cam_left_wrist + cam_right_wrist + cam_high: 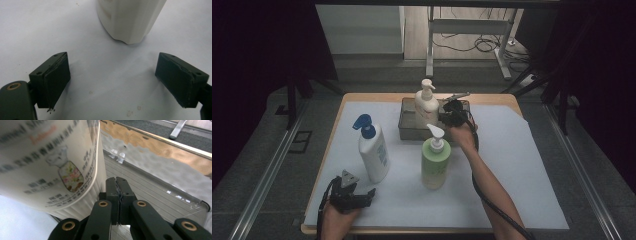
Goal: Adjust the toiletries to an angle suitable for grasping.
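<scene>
Right gripper point(451, 114) sits over the tray point(408, 131) at the table's far edge, jaws clenched flat together with nothing between them; the right gripper view shows the two pads touching

Cream pump bottle point(426, 103) stands upright inside the tray, long axis vertical, just beside that gripper and on its left as the right gripper view has it. Judgement: the jaws are shut beside the bottle, not around it, so any grasp needs them opened first and swung onto the body

Right hand is far nearer this bottle than the left

Left gripper point(348, 192) rests near the table's near-left corner, released, jaws wide apart

Left gripper view: base of the blue-pump bottle point(130, 20) ahead, clear of the pads. High view adds the green bottle point(434, 162) mid-table, near the right forearm
</scene>
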### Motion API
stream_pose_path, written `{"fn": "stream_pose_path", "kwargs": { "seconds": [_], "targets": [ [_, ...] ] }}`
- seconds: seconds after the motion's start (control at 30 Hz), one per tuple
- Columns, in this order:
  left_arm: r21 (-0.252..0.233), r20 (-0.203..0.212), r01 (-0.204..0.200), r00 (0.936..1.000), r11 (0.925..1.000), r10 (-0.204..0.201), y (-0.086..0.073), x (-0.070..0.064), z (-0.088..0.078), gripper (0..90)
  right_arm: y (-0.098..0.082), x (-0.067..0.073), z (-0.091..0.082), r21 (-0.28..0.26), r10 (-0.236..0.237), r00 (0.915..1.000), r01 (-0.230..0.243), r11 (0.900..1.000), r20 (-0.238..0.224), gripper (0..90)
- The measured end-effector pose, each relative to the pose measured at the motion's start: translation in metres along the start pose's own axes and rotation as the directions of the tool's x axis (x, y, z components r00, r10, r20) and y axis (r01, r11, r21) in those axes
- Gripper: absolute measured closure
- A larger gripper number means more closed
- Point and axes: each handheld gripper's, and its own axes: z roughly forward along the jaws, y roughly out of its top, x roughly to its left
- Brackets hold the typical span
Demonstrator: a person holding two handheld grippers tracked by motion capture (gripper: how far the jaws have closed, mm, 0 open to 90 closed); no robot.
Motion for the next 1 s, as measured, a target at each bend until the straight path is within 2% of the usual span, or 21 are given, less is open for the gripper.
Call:
{"fn": "stream_pose_path", "kwargs": {
  "seconds": [0.27, 0.6, 0.77, 1.0],
  "targets": [
    [0.001, 0.001, 0.000, 1.0000, 1.0000, 0.000, 0.000, 0.000, 0.000, 12.1, -0.003, 0.003, 0.007, 0.021, -0.003, 1.0000, 0.003, 1.000, 0.005, 88.4],
    [0.000, 0.002, 0.001, 1.0000, 1.0000, -0.001, 0.000, 0.000, 0.000, 12.2, -0.001, 0.015, 0.014, 0.032, -0.029, 0.9993, 0.029, 0.999, -0.023, 87.3],
    [0.001, 0.002, 0.001, 1.0000, 1.0000, -0.001, 0.000, 0.000, 0.000, 12.2, -0.001, 0.018, 0.016, 0.025, -0.022, 0.9984, 0.024, 0.999, -0.052, 88.0],
    [0.001, 0.001, 0.000, 1.0000, 1.0000, 0.000, 0.000, 0.000, 0.000, 12.1, 0.001, 0.023, 0.019, 0.027, -0.021, 0.9977, 0.023, 0.999, -0.064, 88.5]
  ]
}}
